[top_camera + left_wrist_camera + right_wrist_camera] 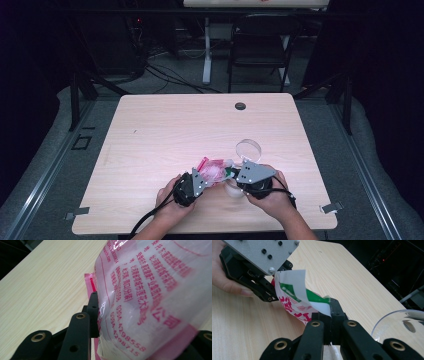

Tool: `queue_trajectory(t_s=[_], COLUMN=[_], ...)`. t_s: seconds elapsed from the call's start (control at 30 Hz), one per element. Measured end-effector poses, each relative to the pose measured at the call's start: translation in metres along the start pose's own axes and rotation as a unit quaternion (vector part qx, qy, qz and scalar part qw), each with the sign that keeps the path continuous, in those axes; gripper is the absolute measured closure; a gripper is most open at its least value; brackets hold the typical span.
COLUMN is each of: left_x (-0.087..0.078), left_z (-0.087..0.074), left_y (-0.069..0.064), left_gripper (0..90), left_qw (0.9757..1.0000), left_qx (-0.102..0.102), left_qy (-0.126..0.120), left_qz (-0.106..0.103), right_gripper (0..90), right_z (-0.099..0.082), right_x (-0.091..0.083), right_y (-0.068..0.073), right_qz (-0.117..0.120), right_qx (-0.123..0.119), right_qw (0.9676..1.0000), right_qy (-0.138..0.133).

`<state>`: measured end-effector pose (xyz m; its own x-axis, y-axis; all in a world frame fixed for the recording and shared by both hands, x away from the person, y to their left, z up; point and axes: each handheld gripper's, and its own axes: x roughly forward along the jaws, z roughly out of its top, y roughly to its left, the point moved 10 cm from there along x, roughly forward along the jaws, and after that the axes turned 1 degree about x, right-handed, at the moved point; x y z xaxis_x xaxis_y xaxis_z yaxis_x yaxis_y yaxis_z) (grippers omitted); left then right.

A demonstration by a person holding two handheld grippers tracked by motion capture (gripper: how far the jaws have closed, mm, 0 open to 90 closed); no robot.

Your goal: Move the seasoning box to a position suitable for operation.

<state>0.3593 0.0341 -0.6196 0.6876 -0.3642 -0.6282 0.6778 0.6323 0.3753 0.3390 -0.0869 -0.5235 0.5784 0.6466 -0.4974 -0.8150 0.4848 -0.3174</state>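
Plastic packet (214, 170), translucent white with pink-red print, held above the near middle of the worktop (165, 125) between both tools. Printing: columns of red Chinese characters and digit strings, among them "0394-4298558" and "0394-4298715"; a pink band runs along one edge, and a green-and-white strip marks the other end. Left hand-held gripper (199, 181), at the packet's 8 o'clock, has its jaws clamped on the packet's bulk. Right hand-held gripper (331, 312), at its 4 o'clock, has its jaws pinched together on the green-and-white end. Clear round bowl (249, 148) on the worktop at the packet's 2 o'clock, near it.
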Motion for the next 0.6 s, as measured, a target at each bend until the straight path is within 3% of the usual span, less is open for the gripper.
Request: queue_trajectory(t_s=[0.47, 0.6], left_x=[0.0040, 0.0046], left_z=[-0.0046, -0.0052], left_y=[-0.0014, -0.0003], left_gripper=[68.5, 70.8], left_qw=[0.9999, 0.9995], left_qx=[-0.011, -0.023], left_qy=[0.007, 0.010], left_qz=[-0.010, -0.019], right_gripper=[89.9, 88.5], right_z=[-0.0016, -0.0014], right_x=[0.0021, 0.0018], right_y=[0.0012, 0.0009], right_qz=[0.004, 0.005], right_qx=[0.001, 0.003], right_qw=[1.0000, 1.0000], right_qy=[0.005, 0.003])
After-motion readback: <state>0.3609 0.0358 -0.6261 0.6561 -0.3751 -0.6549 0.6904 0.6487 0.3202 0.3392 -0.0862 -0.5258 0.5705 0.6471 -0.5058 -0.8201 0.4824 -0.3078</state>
